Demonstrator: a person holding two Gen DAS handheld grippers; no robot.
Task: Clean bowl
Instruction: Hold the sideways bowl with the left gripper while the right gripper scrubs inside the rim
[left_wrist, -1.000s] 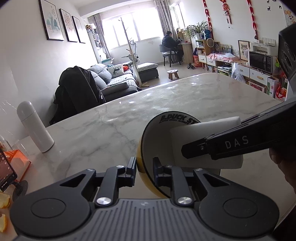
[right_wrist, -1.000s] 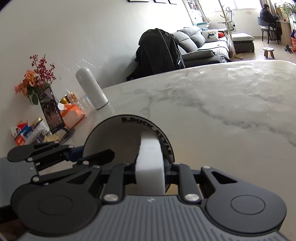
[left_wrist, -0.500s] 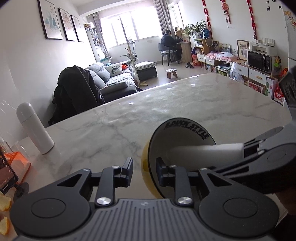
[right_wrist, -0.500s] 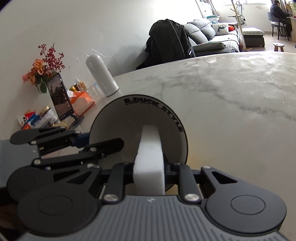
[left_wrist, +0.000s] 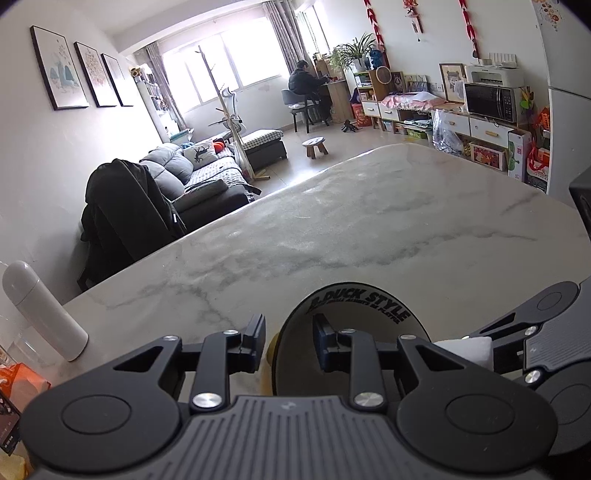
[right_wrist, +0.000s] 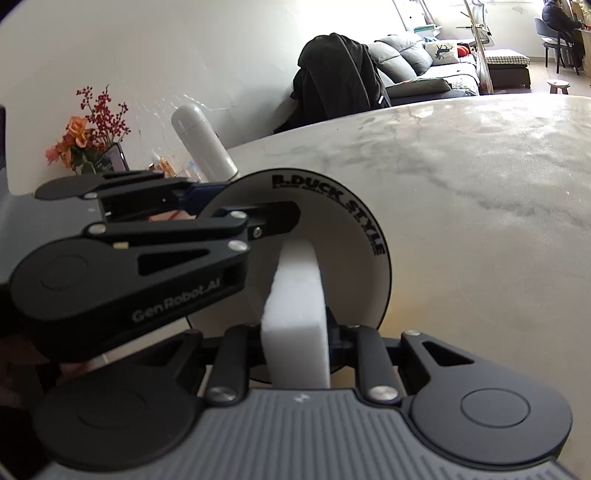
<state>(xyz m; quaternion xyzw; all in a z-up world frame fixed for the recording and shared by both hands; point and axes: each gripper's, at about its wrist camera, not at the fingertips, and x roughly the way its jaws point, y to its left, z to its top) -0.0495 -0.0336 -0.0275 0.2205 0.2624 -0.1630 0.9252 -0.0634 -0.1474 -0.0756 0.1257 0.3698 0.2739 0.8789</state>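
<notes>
- Since the earlier frame my left gripper (left_wrist: 289, 341) has slid sideways along the bowl (left_wrist: 354, 354), and the right gripper (left_wrist: 517, 347), which lay across the middle of the left view, now shows only at its right edge.
- Left gripper: its fingers straddle the bowl's rim, one finger (left_wrist: 255, 341) outside by the yellow wall and the other inside the white hollow. I see a gap beside the outer finger, so I judge that the pads do not press on the rim.
- Right gripper (right_wrist: 295, 347): its jaws are closed on the sponge (right_wrist: 297, 317), a white block standing on its narrow edge between the fingers.
- From the right view the sponge reaches forward into the bowl, and its far end touches the inner white surface.
- From the left view only a small white corner of the sponge (left_wrist: 469, 349) shows, between the right gripper's fingers.
- The bowl is tilted, its opening turned toward my grippers; it is white inside, yellow outside, with black letters "B.DUCK STYLE" along the rim.
- It sits low over the near part of the table (left_wrist: 369, 229), a pale marble top; I cannot tell if it rests on it.
- A white bottle (left_wrist: 40, 310) stands upright at the table's left end, well apart from the bowl.
- Beyond the table, a dark jacket (left_wrist: 125, 214) hangs over a chair.
</notes>
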